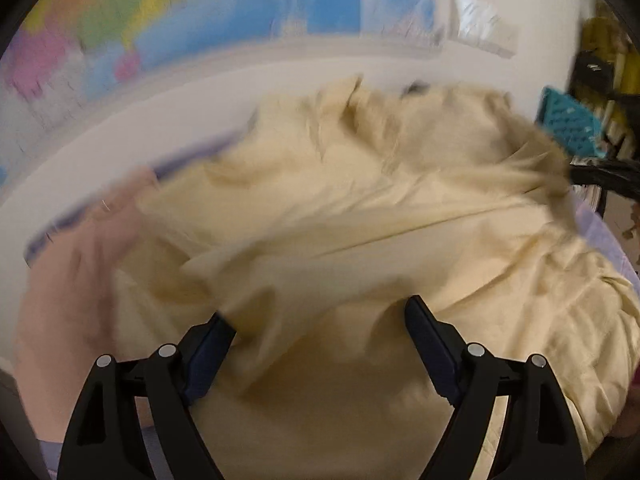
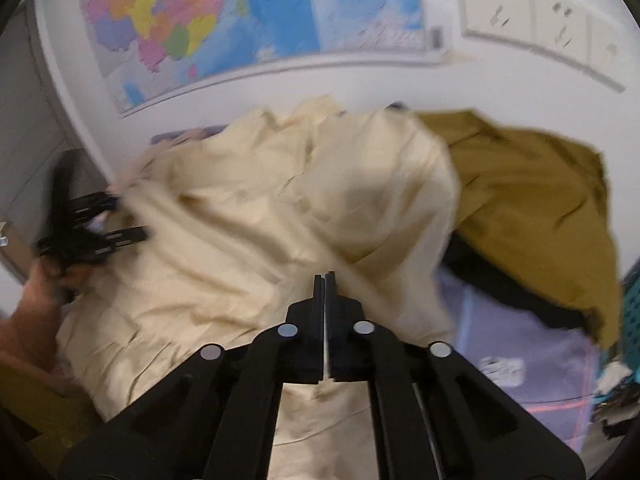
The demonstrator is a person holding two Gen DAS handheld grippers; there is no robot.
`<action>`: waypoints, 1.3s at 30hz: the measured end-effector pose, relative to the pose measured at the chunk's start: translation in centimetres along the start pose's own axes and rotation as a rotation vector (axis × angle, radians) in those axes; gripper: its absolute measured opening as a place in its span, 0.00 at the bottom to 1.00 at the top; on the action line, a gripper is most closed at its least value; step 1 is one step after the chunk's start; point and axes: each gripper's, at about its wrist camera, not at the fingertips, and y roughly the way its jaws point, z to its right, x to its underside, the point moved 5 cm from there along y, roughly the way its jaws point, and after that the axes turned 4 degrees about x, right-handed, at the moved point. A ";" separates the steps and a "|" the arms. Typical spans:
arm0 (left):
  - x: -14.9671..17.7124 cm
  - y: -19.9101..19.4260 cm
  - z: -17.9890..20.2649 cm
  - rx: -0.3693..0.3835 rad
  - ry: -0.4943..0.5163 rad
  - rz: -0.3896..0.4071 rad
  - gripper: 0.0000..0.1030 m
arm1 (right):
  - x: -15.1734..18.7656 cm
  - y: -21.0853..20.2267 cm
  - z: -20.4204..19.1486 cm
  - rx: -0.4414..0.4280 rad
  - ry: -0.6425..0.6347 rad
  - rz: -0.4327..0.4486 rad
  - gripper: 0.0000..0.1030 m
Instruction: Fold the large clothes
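A large cream garment (image 1: 360, 208) lies rumpled across the lavender-covered surface (image 2: 520, 340). My left gripper (image 1: 320, 308) hovers just over its near part with the jaws wide open; a loose fold lies by the left finger, not pinched. From the right wrist view the left gripper (image 2: 132, 218) sits at the garment's left edge, in a person's hand (image 2: 28, 312). My right gripper (image 2: 325, 276) has its jaws almost together on a thin edge of the cream garment (image 2: 280, 220). In the left wrist view the cloth draws to a taut point at the right gripper (image 1: 576, 178).
An olive-brown garment (image 2: 528, 200) lies over something dark at the right, beside the cream one. A teal basket (image 1: 568, 124) stands at the far right. A blurred pale pink cloth (image 1: 80, 280) lies at the left. A map (image 2: 240, 20) and wall sockets (image 2: 540, 20) are behind.
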 end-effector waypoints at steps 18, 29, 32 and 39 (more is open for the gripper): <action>-1.4 2.0 1.1 0.003 -0.003 -0.044 0.85 | 3.6 2.9 1.1 -0.023 0.111 -0.073 0.23; 1.1 -4.0 0.7 0.048 -0.012 0.078 0.83 | 2.5 -1.8 -3.2 -0.029 -0.036 0.075 0.48; 3.3 -3.3 1.0 0.053 0.002 0.034 0.83 | 3.2 1.2 -4.5 -0.038 -0.080 -0.019 0.46; 5.9 -3.9 -0.7 0.048 -0.119 0.034 0.80 | 3.9 3.6 -2.5 -0.070 0.020 -0.074 0.41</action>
